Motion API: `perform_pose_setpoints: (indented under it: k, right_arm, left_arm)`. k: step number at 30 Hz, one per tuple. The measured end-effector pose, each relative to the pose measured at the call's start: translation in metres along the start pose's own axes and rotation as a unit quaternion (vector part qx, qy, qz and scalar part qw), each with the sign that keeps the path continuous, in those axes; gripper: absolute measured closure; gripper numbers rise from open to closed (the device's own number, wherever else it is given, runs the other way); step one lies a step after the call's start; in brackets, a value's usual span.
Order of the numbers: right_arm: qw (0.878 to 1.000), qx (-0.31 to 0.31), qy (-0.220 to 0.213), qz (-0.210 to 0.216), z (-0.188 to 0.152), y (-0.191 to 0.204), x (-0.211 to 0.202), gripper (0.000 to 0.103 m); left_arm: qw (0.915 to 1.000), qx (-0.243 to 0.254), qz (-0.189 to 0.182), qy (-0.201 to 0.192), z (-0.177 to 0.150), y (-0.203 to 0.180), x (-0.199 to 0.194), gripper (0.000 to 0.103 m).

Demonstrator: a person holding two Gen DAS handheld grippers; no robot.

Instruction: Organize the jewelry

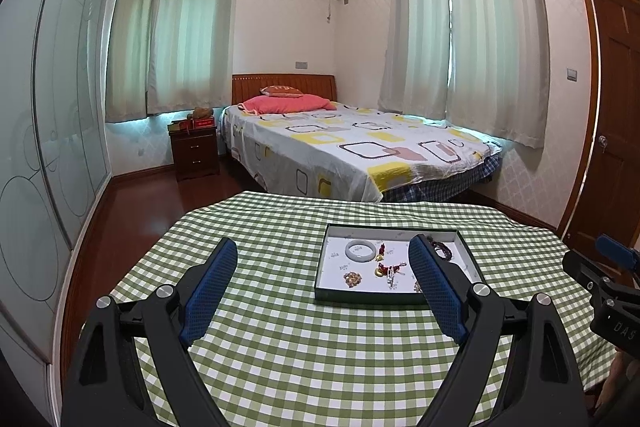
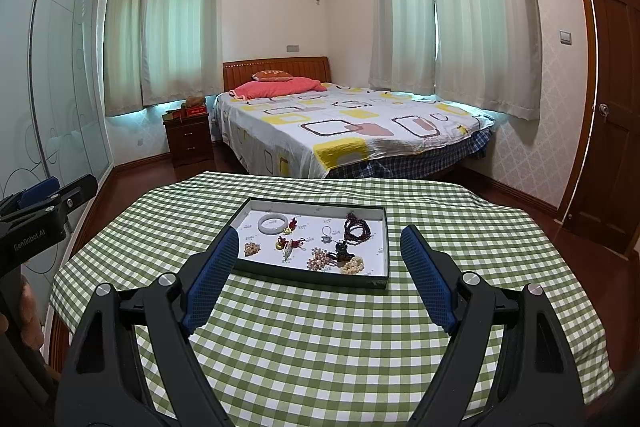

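A shallow dark-rimmed tray (image 2: pixel 312 277) with a white floor lies on the green checked tablecloth (image 2: pixel 320 339). In it lie a pale jade bangle (image 2: pixel 273 223), a dark red bead bracelet (image 2: pixel 357 228), a small silver ring (image 2: pixel 327 233), gold charms on red cord (image 2: pixel 289 242), and pearl-like bead clusters (image 2: pixel 352 265). My right gripper (image 2: pixel 320 239) hovers open just short of the tray's near edge, holding nothing. My left gripper (image 1: pixel 323 247) is open too, left of the tray (image 1: pixel 370 297); its right finger hides part of the tray. The bangle (image 1: pixel 361 250) shows between its fingers.
The round table (image 1: pixel 280 347) drops off to dark wood floor on every side. Beyond it stand a bed (image 1: pixel 352 147) with a patterned sheet, a nightstand (image 1: pixel 194 149), glass wardrobe doors (image 1: pixel 52 147) at left and a wooden door (image 1: pixel 612 131) at right.
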State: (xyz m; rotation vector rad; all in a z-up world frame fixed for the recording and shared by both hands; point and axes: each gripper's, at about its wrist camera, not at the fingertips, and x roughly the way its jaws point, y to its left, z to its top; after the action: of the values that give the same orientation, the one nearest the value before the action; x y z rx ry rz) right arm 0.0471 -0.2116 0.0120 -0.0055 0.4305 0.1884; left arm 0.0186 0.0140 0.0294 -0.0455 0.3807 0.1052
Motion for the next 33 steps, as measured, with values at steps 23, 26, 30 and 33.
perform_pose_setpoints:
  k: [23,26,30,33]
  right_arm:
    - [1.0,0.003,0.016,0.005,-0.006,0.001,0.015,0.022]
    - [1.0,0.006,0.022,0.004,-0.008,-0.001,0.02,0.022]
    - [0.999,0.012,0.031,0.0,-0.012,-0.008,0.03,0.022]
    - [0.999,0.019,0.035,-0.005,-0.018,-0.018,0.042,0.022]
  left_arm:
    - [0.9998,0.009,0.012,0.013,-0.009,0.0,0.024,0.018]
    - [0.9995,0.003,0.007,0.031,-0.012,0.002,0.035,0.018]
    - [0.998,-0.013,0.014,0.06,-0.019,0.011,0.052,0.018]
    - [0.9956,-0.031,0.025,0.085,-0.027,0.02,0.07,0.018]
